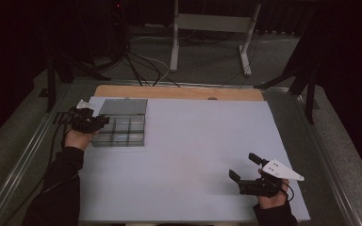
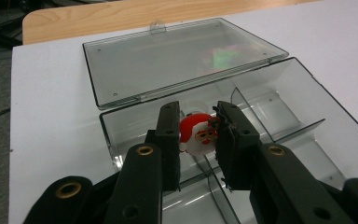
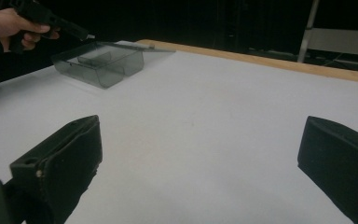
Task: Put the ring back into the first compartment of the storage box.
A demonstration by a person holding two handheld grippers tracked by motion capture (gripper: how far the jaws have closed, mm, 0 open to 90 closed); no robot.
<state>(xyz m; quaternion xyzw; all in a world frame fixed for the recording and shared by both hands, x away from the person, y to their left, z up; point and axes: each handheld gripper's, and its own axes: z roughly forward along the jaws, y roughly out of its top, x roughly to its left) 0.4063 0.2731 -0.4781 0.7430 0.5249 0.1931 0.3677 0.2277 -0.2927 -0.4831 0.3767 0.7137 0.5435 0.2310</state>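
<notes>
A white table (image 1: 193,155) showed a wooden strip (image 1: 179,92) along its far edge. Beyond it, a white metal stand (image 1: 212,23) stood on the grey floor (image 1: 273,61), with black cables (image 1: 139,66) trailing at the far left.

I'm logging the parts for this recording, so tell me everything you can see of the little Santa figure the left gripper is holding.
The Santa figure is a small, flat-looking piece, apparently plastic: red hat and suit, white beard, pale face. It sits upright between the left gripper jaws, which close on its two sides, held over a compartment of the open clear plastic organizer box by the white table's left edge. Whether it touches the box floor cannot be told.
</notes>
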